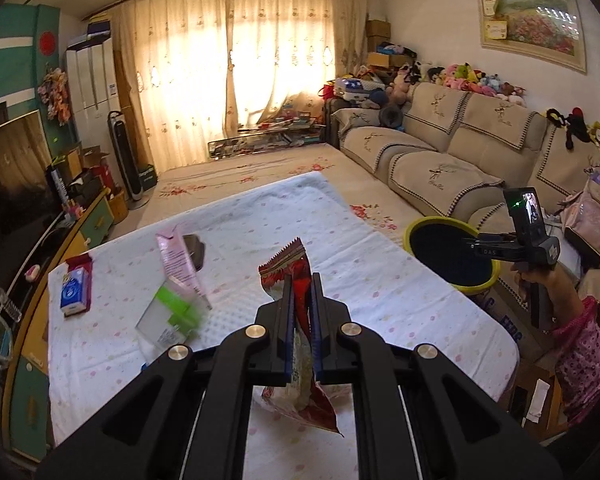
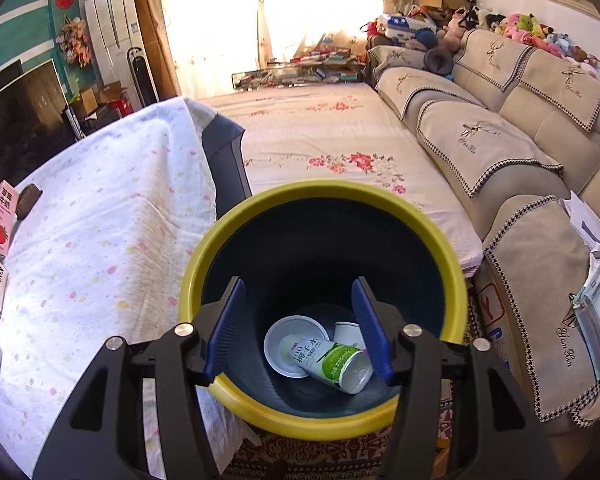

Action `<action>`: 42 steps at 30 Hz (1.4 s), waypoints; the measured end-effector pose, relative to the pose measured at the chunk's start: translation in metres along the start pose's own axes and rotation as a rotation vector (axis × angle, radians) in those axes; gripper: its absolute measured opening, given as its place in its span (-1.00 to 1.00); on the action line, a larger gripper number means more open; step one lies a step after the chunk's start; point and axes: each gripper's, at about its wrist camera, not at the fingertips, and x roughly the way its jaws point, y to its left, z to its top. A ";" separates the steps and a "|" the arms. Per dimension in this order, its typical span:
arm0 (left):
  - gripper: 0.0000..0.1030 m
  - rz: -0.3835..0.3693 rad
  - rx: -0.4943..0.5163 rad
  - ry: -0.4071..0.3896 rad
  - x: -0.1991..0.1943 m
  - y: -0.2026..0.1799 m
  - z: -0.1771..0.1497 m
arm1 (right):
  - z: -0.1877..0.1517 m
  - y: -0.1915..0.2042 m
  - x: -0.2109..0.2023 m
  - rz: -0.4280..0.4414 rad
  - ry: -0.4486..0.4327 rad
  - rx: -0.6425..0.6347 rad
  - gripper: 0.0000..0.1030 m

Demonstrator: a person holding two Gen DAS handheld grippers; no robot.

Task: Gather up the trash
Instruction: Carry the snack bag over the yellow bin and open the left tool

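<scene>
My left gripper (image 1: 302,280) is shut on a red snack wrapper (image 1: 290,266) and holds it above the white dotted tablecloth (image 1: 380,280). A pink carton (image 1: 178,260), a green-and-white carton (image 1: 172,316) and a blue tissue pack (image 1: 75,290) lie on the table to the left. My right gripper (image 2: 300,292) is open and empty above the mouth of the yellow-rimmed trash bin (image 2: 452,268), which holds a green-and-white can (image 2: 332,364), a white lid (image 2: 278,340) and a white cup (image 2: 346,332). The bin (image 1: 414,226) and the right gripper's body (image 1: 532,240) show at the table's right in the left wrist view.
A beige sofa (image 1: 440,152) with plush toys runs along the right. A TV (image 1: 8,184) and cabinet stand at the left. A floral-sheeted bed (image 2: 320,140) lies beyond the table. In the right wrist view a pink carton (image 2: 4,216) and small boxes sit at the table's left edge.
</scene>
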 end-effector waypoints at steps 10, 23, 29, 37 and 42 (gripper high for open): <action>-0.85 -0.268 0.153 0.054 0.101 -0.117 0.058 | -0.011 -0.036 -0.035 -0.053 -0.056 0.033 0.04; -0.85 -0.384 0.264 0.177 0.236 -0.268 0.093 | -0.037 -0.092 -0.058 -0.112 -0.057 0.108 0.08; -0.73 -0.336 0.260 0.230 0.271 -0.282 0.084 | -0.042 -0.103 -0.056 -0.110 -0.050 0.127 0.11; 0.24 -0.311 0.202 0.222 0.264 -0.255 0.080 | -0.042 -0.093 -0.055 -0.086 -0.048 0.114 0.12; 0.63 -0.286 0.149 0.126 0.208 -0.210 0.084 | -0.041 -0.078 -0.052 -0.064 -0.037 0.087 0.15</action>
